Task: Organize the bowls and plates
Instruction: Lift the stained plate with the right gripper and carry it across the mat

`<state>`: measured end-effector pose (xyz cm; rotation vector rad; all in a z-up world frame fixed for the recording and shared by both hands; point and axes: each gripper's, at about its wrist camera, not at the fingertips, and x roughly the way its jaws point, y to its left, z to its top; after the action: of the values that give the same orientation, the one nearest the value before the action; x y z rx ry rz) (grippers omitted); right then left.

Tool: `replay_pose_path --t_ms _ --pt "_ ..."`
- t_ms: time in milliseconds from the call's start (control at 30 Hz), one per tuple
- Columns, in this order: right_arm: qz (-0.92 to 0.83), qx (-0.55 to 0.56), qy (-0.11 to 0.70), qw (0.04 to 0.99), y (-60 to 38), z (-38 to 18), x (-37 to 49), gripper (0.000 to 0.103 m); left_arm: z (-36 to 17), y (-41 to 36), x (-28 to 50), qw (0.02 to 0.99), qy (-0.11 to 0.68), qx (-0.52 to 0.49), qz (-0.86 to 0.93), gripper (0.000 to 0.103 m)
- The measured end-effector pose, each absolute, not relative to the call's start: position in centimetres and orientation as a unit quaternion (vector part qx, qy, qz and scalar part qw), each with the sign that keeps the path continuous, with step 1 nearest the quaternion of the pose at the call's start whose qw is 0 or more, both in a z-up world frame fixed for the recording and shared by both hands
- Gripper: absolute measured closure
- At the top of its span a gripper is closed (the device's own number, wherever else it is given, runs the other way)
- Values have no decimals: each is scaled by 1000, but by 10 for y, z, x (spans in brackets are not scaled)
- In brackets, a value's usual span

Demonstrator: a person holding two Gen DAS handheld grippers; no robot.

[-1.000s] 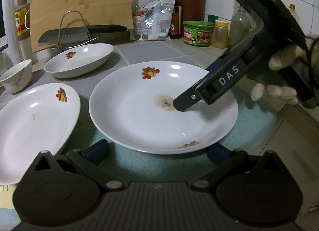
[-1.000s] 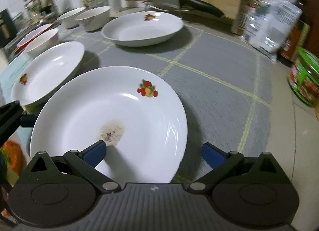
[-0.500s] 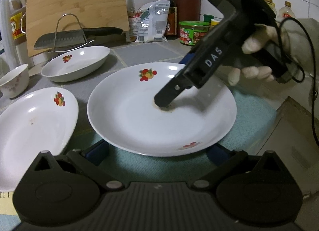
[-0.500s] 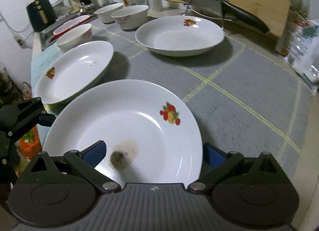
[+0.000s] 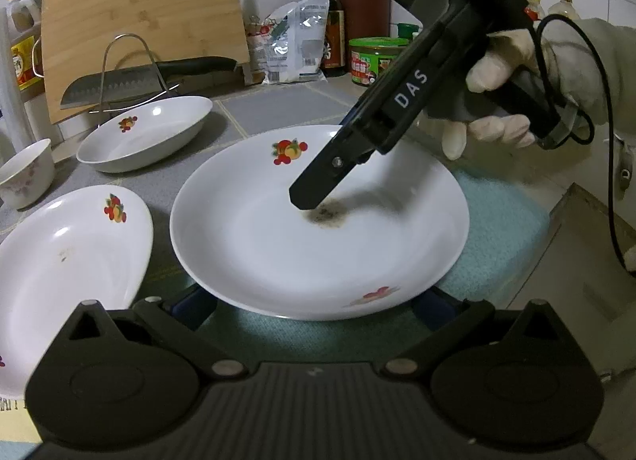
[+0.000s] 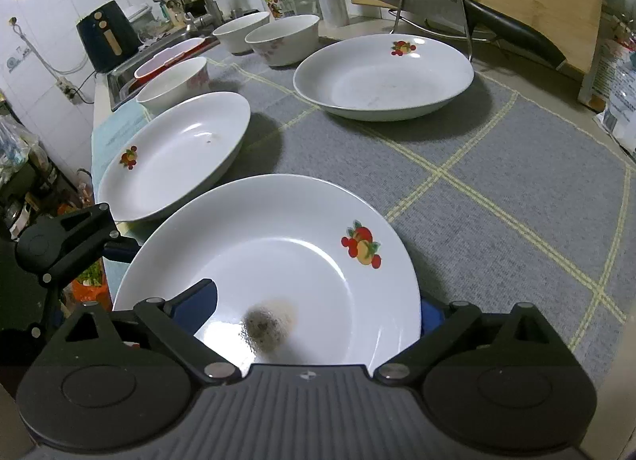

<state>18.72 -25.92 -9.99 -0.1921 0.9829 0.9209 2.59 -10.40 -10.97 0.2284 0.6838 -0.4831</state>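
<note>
- My right gripper (image 6: pixel 314 309) straddles the near side of the stained plate (image 6: pixel 278 261): one blue finger (image 6: pixel 196 305) sits over the plate's inside, the other just outside its rim; the jaws stand wide and have just been closing a little, the plate's edge between them, not clamped.
- A dark smudge (image 6: pixel 270 325) lies in the plate's well right before this gripper.
- My left gripper (image 5: pixel 314 307) is spread apart, its blue fingers (image 5: pixel 194 305) partly hidden under the plate's near rim; I can't tell if they touch it.
- Ahead and left of my right gripper sits a second plate (image 6: pixel 175 154); further ahead a third plate (image 6: pixel 381 78), then bowls (image 6: pixel 284 38) on the tabletop (image 6: pixel 516 181).
</note>
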Motion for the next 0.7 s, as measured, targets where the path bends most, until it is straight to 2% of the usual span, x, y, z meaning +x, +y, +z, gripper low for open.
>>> replay_pose_path --t_ms 367,700 --pt "409 -94 442 793 -270 -86 185 3 -98 -108 37 903 332 109 -251 1" --pt "366 -93 421 825 -305 -64 205 3 -89 -137 78 899 309 123 -284 0"
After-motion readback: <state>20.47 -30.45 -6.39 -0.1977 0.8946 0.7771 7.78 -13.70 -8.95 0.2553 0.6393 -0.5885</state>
